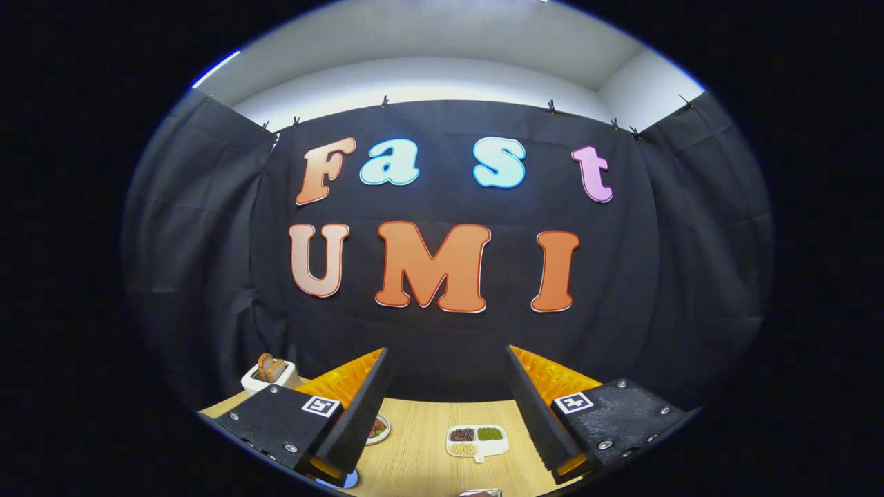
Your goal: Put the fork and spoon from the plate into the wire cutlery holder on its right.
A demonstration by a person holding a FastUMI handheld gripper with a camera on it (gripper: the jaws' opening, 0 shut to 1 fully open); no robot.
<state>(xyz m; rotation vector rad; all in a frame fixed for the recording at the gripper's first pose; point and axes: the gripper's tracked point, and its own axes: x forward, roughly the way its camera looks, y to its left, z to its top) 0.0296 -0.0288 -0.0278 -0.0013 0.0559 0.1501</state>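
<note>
i had the gripper point(447, 407) raised and pointed at the booth's black cloth wall point(449, 331), its two fingers point(359, 414) spread wide apart at the bottom of the frame with nothing between them but bare air. between the fingers, low in the middle of the frame, a light wooden table point(421, 455) showed. on it, lower centre and nearer the right finger, sat a small white divided dish point(477, 442) with dark, green and pale fillings in its compartments. just beside the left finger's inner edge, a round plate point(378, 428) peeked out, mostly hidden by that finger, with something reddish on it; i could not tell whether the fork or spoon lay there. at the lower left of the frame, beyond the left finger, a white toaster point(271, 376) stood with brown bread slices point(269, 367) sticking up from it. at the very bottom edge a dark object point(479, 493) was cut off, too little to identify.
</note>
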